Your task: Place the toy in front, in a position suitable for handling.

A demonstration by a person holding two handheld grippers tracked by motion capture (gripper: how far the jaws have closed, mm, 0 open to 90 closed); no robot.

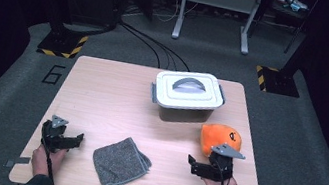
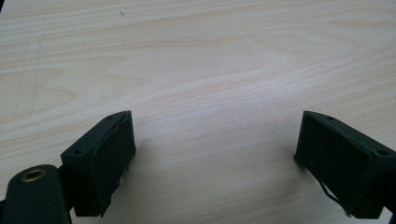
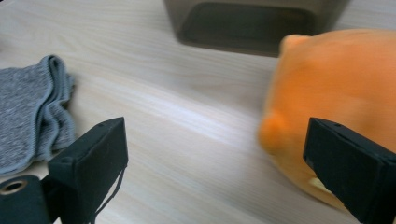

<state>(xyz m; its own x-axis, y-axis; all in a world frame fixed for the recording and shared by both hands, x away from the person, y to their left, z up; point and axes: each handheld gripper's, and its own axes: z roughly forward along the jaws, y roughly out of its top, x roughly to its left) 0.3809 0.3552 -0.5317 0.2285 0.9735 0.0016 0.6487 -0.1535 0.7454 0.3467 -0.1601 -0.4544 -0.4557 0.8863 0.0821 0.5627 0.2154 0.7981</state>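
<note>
Toy: orange soft plush toy [image 1: 220,138], rounded blob w/ a small dark mark on top; sits on the table's right side, just in front-right of the box, right behind my right gripper.
Toy axis: long axis runs roughly across the table, left-right; small nub points toward me in right gripper view [image 3: 336,88]. Can't tell a clear front.
Counts: 1 plush toy, 1 box, 1 cloth, 2 grippers.
Toy vs fingers: toy lies beside my right-hand finger [image 3: 348,172] and past it, not between the two; bare wood in the gap. Contact w/ that finger – can't tell, edge is blurred.
R gripper: my right gripper [image 1: 198,166] has jaws wide apart, nothing pinched.
L gripper: my left gripper [image 1: 71,140] at table's front-left, jaws wide apart over bare wood, holding nothing.
Box: white-lidded grey plastic box w/ grey handle [image 1: 187,96], lid on, mid-back of the light wooden table [image 1: 101,92].
Cloth: grey knitted folded cloth [image 1: 120,162], front centre, between my two grippers, touching neither.
</note>
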